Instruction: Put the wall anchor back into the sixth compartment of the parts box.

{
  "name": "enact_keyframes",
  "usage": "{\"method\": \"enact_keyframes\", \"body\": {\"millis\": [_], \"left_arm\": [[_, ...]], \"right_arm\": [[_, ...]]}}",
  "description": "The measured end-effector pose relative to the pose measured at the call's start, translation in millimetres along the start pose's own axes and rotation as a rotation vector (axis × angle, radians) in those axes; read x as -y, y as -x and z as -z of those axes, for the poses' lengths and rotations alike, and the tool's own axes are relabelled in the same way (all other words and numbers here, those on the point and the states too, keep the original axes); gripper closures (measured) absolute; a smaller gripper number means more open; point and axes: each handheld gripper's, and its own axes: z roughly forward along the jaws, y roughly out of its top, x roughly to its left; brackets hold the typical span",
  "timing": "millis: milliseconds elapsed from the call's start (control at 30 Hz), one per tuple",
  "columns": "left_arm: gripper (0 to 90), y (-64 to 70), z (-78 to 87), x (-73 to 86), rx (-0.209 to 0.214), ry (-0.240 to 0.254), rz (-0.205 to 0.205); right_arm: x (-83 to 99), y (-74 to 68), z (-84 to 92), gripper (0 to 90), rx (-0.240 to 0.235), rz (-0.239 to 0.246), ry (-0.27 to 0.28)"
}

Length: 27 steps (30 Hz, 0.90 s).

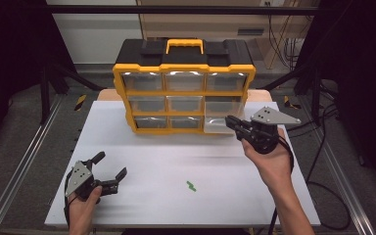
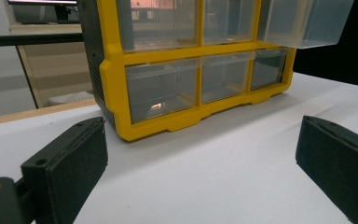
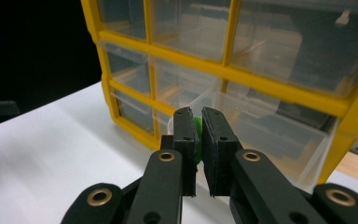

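black tongs (image 1: 234,124), brass screw eyelets, grey three-cornered plates, trailing black cables.

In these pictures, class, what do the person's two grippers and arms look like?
Both the left gripper and right gripper are black with two blocky jaws, brass-ringed pivot holes and a grey three-cornered plate on top. A black cable trails from the right one. The forearms are bare, with no sleeves.

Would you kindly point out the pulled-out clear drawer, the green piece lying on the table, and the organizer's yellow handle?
pulled-out clear drawer (image 1: 219,123), high view, its front wall.
green piece (image 1: 191,186), high view, its middle.
yellow handle (image 1: 184,44), high view, top bar.
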Motion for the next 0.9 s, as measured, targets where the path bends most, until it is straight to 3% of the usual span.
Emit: {"method": "enact_keyframes", "body": {"millis": [400,900], "left_arm": [[1.8,-0.7,0.3,-0.1,-0.003,0.002,0.004],[1.8,-1.0,-0.4,0.0,-0.002,0.001,0.004]], "right_arm": [[-30.7,20.5,-14.8,84.6,0.015,-0.001,-0.02],[-33.4,33.1,-37.2,84.6,0.02,-0.002,-0.077]]}}
